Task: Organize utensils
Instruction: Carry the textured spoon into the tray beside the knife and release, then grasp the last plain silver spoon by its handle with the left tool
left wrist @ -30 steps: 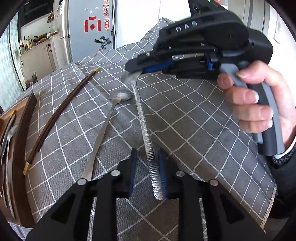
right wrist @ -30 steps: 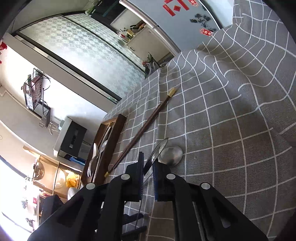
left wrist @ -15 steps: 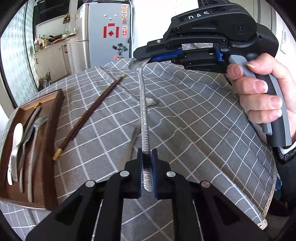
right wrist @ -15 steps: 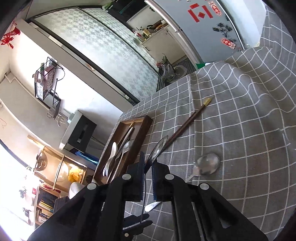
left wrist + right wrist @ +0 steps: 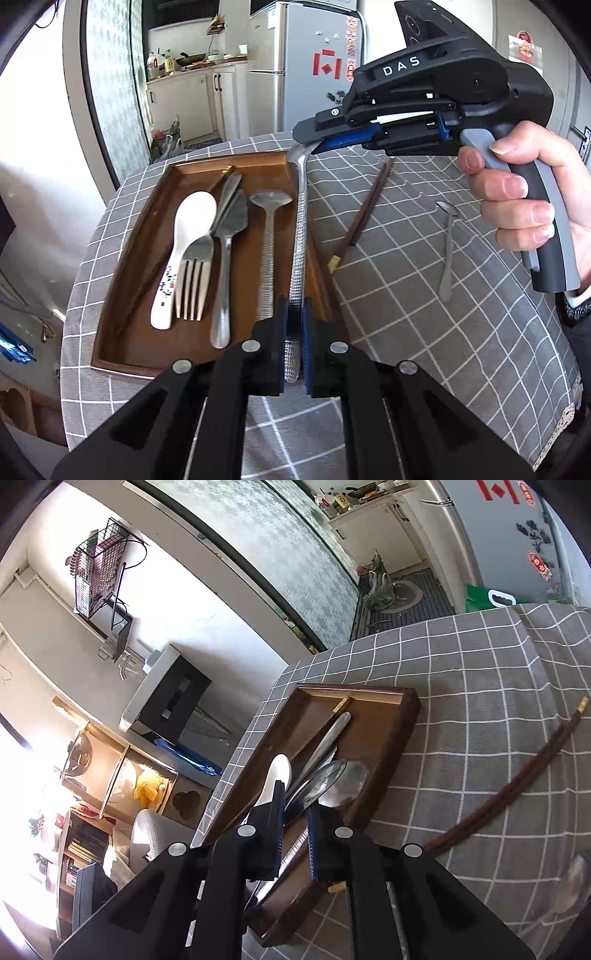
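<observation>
Steel, thin and rigid, makes up the textured-handle spoon [image 5: 300, 236] that is held at both ends above the right edge of the wooden tray [image 5: 155, 206]. Its handle end is clamped between the closed fingers of the left gripper [image 5: 294, 328], and its bowel-shaped end, the bowl, is gripped by the right gripper [image 5: 312, 142], whose jaws are seen pinched narrowly on the bowl's thin edge in the right wrist view [image 5: 295, 823]. The spoon is judged light and stiff, so no sag is expected, but polished metal is slippery; the knurled handle is judged the surer place to be gripped, while the smooth curved bowl could pivot or slide out of a 2-finger pinch. Already laid in the tray are a white ceramic spoon [image 5: 184, 243], a fork [image 5: 194, 284], a serrated server [image 5: 229, 251] and a second textured spoon [image 5: 269, 243]; the ceramic one is judged fragile and should not be struck when the steel spoon is lowered. On the grey checked tablecloth [image 5: 424, 332] 1 dark chopstick [image 5: 364, 214] with a brass tip and 1 small steel spoon [image 5: 447, 251] remain outside the tray, well apart from each other. The chopstick is judged light and prone to rolling, best pinched near its middle.
</observation>
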`<state>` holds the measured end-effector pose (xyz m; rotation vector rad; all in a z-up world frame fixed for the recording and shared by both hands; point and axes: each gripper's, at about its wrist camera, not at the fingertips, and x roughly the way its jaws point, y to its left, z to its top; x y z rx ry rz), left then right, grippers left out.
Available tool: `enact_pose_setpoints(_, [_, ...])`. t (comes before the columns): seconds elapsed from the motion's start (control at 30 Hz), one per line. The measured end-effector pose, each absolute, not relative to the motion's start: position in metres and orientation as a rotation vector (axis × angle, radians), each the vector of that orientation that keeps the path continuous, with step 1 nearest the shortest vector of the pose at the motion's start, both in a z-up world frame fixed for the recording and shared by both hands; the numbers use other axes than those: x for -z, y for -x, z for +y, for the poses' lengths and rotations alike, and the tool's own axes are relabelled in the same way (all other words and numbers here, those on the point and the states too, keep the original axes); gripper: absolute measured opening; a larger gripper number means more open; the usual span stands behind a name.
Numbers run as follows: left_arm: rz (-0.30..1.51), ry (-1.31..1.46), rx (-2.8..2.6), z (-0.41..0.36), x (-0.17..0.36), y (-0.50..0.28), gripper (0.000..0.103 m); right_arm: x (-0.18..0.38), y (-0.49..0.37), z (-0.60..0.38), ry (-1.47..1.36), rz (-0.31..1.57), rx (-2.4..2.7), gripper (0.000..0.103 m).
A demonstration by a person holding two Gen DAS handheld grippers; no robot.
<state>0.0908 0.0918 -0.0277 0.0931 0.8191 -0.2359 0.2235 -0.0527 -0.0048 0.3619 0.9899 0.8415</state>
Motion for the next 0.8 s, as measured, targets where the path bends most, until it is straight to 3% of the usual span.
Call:
enact_pose_setpoints(0.47, [0.842,-0.085,0.152,0.112,0.039,-0.112,0.011,0.042,-0.251,-0.026,-0.302,1.041,-0.792,0.023])
enact_pose_setpoints(0.6, [0.846,-0.046,0.149,0.116,0.038,-0.112,0.015,0.034,-0.246,-0.045,-0.335,1.029,-0.784,0.052])
enact_pose_setpoints(0.8, [0.776,-0.03,0.172,0.111,0.017,-0.093,0.055,0.013,-0.237,-0.104,-0.342,0.978,-0.755,0.058])
